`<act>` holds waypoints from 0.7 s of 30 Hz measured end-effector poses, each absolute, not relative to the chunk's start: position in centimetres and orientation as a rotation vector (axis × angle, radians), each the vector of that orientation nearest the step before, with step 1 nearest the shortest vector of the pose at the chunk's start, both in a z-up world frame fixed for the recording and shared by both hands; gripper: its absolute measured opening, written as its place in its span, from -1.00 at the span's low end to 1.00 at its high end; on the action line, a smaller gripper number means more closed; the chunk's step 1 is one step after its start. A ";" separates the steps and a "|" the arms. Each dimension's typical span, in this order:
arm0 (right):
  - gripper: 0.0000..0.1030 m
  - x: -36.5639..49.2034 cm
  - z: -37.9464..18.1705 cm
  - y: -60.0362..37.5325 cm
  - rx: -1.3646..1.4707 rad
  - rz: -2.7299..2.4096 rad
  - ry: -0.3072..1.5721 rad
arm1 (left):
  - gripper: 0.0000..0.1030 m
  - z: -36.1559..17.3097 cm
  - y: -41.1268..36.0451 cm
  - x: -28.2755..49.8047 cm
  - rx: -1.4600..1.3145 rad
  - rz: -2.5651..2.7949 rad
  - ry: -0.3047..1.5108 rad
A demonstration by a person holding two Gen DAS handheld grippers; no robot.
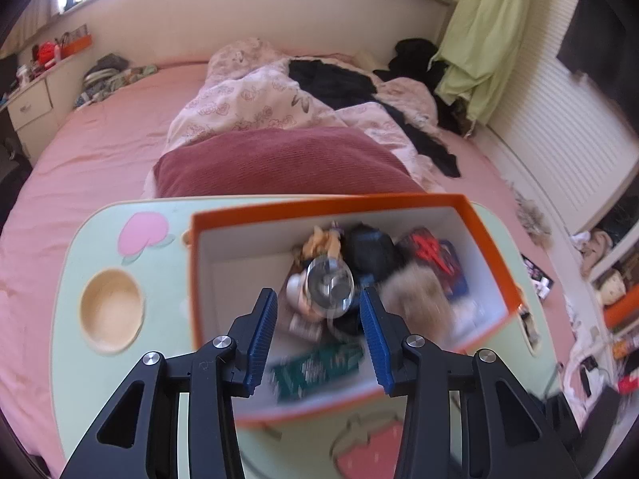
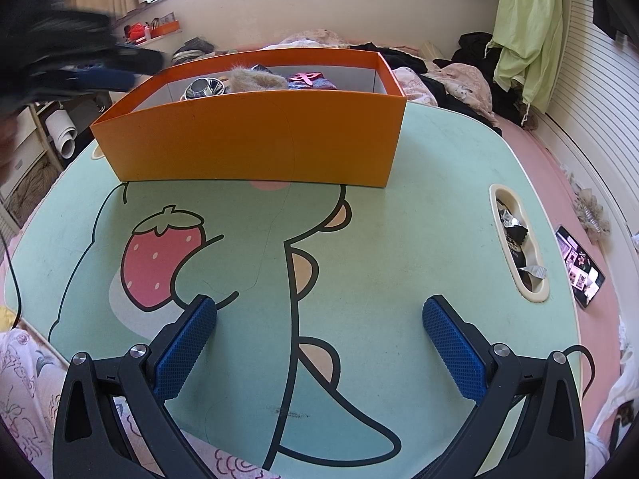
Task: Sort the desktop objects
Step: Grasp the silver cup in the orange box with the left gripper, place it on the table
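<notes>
Left gripper [image 1: 317, 335] over the orange cardboard box [image 2: 247, 147], jaws spread, holding nothing — shiny metal cup [image 1: 329, 285] and fuzzy plush inside. Right gripper [image 2: 319, 349] low above the smooth green table [image 2: 419, 183], jaws wide apart.

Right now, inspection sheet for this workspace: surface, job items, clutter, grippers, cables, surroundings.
Surface: green cartoon lap table standing on a pink bed; round cup recess holds nothing.
Job's things: orange box at the table's far side, holding a shiny metal cup, a furry beige item, a red-and-blue item, a green packet and other blurred pieces.
Clutter: wrappers in the oval slot.
Grippers: left gripper open above the box, holding nothing; right gripper open low over the table, holding nothing.
Cables: thin dark cable at the left edge.
Surroundings: phone on the sheet, rumpled bedding, green garment hanging.
</notes>
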State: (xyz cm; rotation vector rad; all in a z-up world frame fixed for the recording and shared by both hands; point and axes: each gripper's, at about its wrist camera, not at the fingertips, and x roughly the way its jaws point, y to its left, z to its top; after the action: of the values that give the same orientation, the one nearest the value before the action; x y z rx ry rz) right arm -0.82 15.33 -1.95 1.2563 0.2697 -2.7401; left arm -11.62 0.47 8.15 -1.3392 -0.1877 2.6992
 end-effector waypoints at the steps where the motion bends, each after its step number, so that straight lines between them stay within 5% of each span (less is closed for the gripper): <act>1: 0.99 -0.9 -1.9 15.4 1.256 -2.741 0.270 | -0.20 8.0 0.9 -12.1 -1.334 2.708 -0.166; 6: 0.99 -0.9 -1.9 15.1 1.254 -2.741 0.269 | -0.19 6.8 2.6 -13.5 -1.390 2.713 -0.082; 11: 0.99 -0.9 -1.9 15.1 1.254 -2.742 0.269 | -0.40 5.8 2.4 -13.7 -1.397 2.720 0.032; 21: 0.99 -0.9 -1.9 15.1 1.253 -2.742 0.269 | -0.47 12.0 -0.1 -9.3 -1.067 2.747 -0.186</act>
State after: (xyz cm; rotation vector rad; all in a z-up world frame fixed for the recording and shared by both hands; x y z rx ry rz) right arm -0.87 15.11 -1.93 1.2529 0.2687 -2.7424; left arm -9.33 -0.06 11.98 -1.0674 -0.1859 2.7472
